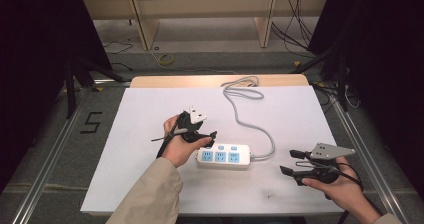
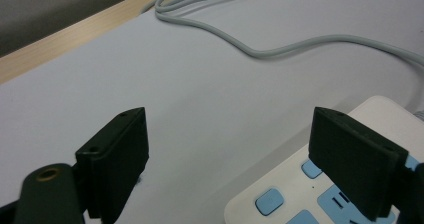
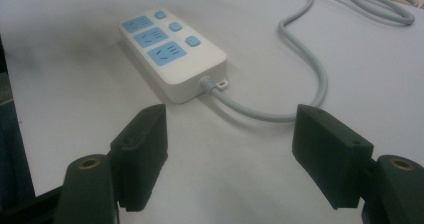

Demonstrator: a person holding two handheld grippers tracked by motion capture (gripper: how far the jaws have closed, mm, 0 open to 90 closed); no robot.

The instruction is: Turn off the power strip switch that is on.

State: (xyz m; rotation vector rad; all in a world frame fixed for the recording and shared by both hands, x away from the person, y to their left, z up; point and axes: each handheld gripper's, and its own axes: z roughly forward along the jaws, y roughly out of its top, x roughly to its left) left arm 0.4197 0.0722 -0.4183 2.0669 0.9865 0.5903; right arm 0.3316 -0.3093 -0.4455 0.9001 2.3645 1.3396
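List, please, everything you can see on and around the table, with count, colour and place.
power strip: one, white with three blue sockets and three blue buttons, flat on the table near its middle
power cord: one, grey, from the strip's right end, curving back to a coil at the far edge
table: one, white top, wooden strip along its far edge
floor cables: several, dark, behind the table on the right
left tool: one, black, open, over the strip's left end, nothing between the jaws
right tool: one, black, open, apart from the strip on its right
sleeve: one, beige, on the left forearm
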